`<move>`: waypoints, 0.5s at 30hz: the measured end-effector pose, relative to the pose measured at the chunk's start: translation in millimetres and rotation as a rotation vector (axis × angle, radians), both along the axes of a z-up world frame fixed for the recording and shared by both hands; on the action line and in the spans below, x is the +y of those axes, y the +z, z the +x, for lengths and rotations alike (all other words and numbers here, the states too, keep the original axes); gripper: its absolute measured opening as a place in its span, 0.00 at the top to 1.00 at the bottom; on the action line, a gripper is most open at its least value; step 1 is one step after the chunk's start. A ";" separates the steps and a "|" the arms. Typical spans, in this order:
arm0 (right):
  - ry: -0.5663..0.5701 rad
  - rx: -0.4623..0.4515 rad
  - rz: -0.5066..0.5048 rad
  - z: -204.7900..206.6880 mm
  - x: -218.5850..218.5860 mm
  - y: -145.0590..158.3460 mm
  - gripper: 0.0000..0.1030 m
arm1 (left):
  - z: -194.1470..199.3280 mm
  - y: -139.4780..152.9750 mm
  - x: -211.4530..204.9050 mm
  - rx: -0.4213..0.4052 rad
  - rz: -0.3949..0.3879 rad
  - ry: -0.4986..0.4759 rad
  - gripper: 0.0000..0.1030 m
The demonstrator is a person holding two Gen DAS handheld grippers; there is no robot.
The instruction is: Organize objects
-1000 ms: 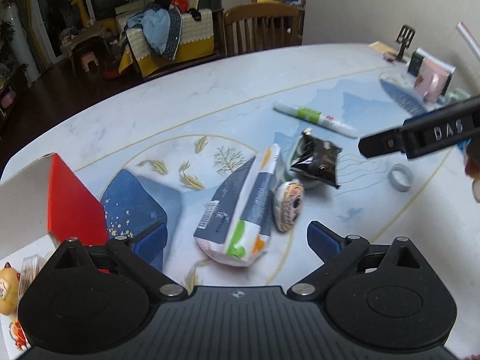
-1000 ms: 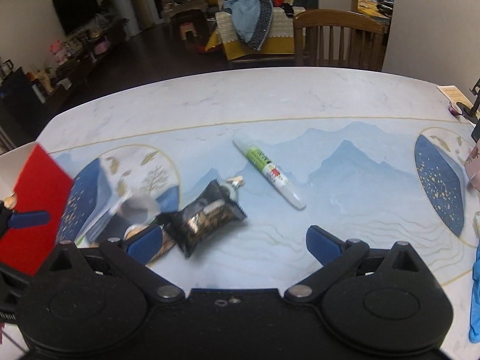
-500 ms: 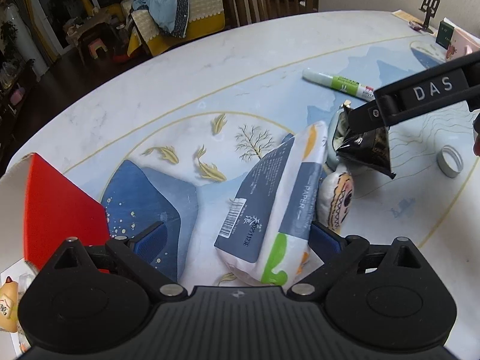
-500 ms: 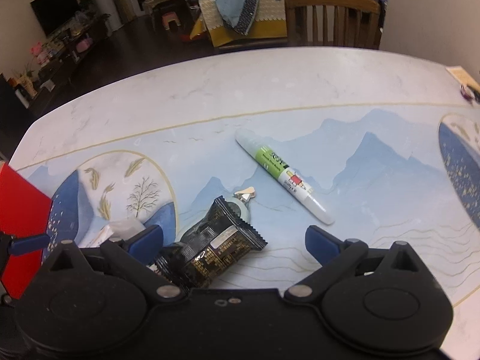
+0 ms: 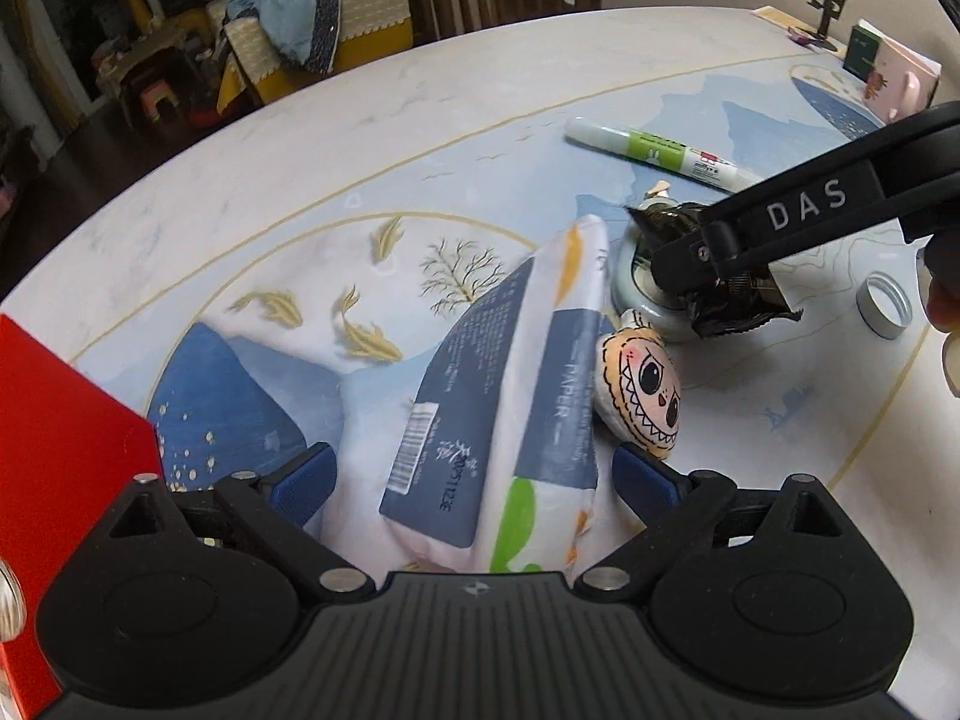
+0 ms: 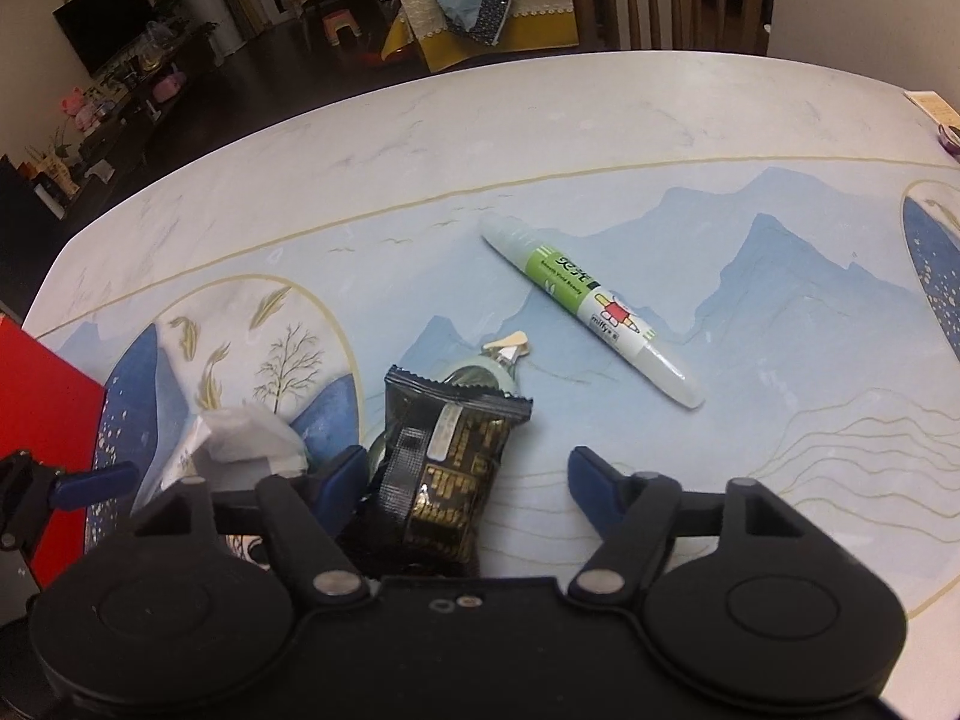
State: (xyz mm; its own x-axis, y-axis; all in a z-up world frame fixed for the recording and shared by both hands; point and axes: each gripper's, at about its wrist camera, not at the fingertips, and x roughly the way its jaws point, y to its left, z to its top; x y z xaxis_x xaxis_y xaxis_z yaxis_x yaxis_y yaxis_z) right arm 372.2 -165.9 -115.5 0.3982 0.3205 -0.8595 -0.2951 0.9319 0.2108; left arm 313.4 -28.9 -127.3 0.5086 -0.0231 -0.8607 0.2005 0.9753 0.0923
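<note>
A white and blue tissue pack lies on the table between the fingers of my left gripper. Its jaws are closing, and a gap still shows at the left pad. My right gripper straddles a black snack packet and its jaws are closing too. The left pad is against the packet and the right pad stands clear of it. The packet rests on a round pale green tin. A grinning plush toy lies beside the tissue pack. A green and white marker lies farther back.
A red box stands at the table's left edge. A small metal lid lies to the right. A pink mug and boxes and a phone stand are at the far right. A wooden chair stands behind the table.
Both grippers have come down closer to the table. The tissue pack now sits between the left fingers. The right jaws have narrowed around the black packet.
</note>
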 end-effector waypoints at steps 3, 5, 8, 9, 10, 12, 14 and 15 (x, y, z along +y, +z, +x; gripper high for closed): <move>0.007 -0.005 0.008 -3.3 -0.8 2.3 0.43 | -0.9 1.3 -0.6 0.002 -0.016 -0.009 0.33; 0.014 -0.016 0.008 -5.8 -1.0 4.6 0.48 | -1.8 2.8 -1.2 0.003 -0.025 -0.011 0.40; 0.015 -0.025 0.014 -8.8 -2.2 7.7 0.55 | -4.8 6.5 -0.7 -0.004 -0.048 -0.013 0.46; 0.015 -0.028 0.015 -10.1 -2.9 9.0 0.58 | -5.7 7.4 -0.6 -0.005 -0.054 -0.013 0.49; 0.015 -0.033 0.011 -10.9 -3.5 10.1 0.60 | -6.6 8.1 -0.7 -0.005 -0.054 -0.009 0.54; 0.014 -0.044 0.000 -13.7 -4.8 12.4 0.61 | -6.9 8.5 -1.1 0.005 -0.052 0.004 0.56; 0.011 -0.054 -0.007 -16.9 -7.0 15.1 0.65 | -8.4 10.0 -0.8 0.006 -0.058 0.012 0.58; 0.008 -0.057 -0.007 -18.6 -8.2 16.1 0.66 | -10.0 11.8 -1.0 -0.001 -0.060 0.014 0.59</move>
